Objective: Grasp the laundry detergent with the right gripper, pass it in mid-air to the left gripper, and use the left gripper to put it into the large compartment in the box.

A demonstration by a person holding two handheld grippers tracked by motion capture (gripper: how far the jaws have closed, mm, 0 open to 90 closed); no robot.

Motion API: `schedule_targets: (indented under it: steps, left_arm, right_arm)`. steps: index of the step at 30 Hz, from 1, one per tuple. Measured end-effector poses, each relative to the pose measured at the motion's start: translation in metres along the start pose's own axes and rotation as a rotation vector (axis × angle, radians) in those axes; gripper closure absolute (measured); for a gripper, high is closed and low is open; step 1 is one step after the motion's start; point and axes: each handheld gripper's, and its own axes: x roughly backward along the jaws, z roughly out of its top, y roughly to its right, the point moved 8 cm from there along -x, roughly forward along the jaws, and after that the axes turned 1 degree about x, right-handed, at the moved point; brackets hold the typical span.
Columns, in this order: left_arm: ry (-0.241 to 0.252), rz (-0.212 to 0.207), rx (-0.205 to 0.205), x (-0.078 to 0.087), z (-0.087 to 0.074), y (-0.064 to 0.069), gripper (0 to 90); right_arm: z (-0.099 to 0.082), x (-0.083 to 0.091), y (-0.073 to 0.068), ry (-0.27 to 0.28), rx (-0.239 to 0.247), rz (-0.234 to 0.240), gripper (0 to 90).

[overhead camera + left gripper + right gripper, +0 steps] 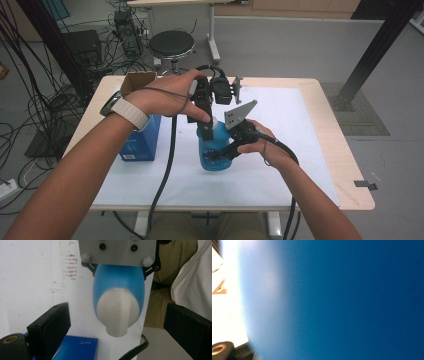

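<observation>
We note a smooth, satin blue plastic bottle [118,282] with a matt white plastic cap [117,312], a glossy blue card box [141,141], and a matt white table sheet [280,165].

Off-task clutter
Blue box [141,142] on the white mat [280,150], left side; open cardboard box [136,80] behind it; black stool [171,44] beyond the table [345,165]; cables [35,105] on floor.

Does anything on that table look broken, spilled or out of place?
Nothing looks spilled or broken. The blue plastic bottle with a white cap stands upright on the white table cover. The one oddity: faint reddish-brown smudges stain that cover.
</observation>
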Motion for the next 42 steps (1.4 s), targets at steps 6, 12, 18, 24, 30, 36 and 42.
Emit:
schedule_targets:
  steps: [6, 12, 18, 24, 30, 36, 42]
  left_arm:
    - [-0.009, -0.008, -0.013, 0.0011, 0.0026, -0.0008, 7.8]
    - [-0.011, -0.005, -0.022, 0.0035, 0.0058, 0.0006, 8.1]
    - [-0.015, -0.008, -0.033, 0.0029, 0.0078, 0.0026, 8.2]
    - [-0.012, -0.005, -0.032, 0.0027, 0.0082, 0.0023, 8.3]
    - [-0.011, -0.002, -0.032, 0.0036, 0.0077, 0.0011, 8.5]
    - [-0.008, -0.004, -0.031, 0.0041, 0.0075, 0.0015, 8.6]
    - [-0.006, -0.003, -0.031, 0.0042, 0.0076, 0.0012, 8.7]
  right_arm:
    - [0.0026, 0.0019, 0.0003, 0.01, 0.001, -0.006, 43.0]
    - [0.0051, 0.0039, 0.0, 0.017, 0.003, -0.01, 43.0]
    - [0.0058, 0.0053, -0.0005, 0.022, 0.003, -0.011, 43.0]
    - [0.0052, 0.0063, -0.0003, 0.019, -0.002, -0.012, 43.0]
    - [0.0039, 0.0064, 0.0006, 0.02, -0.005, -0.014, 43.0]
    - [0.0038, 0.0066, 0.0004, 0.02, -0.003, -0.015, 43.0]
    - [0.0033, 0.0068, 0.0006, 0.019, -0.009, -0.012, 43.0]
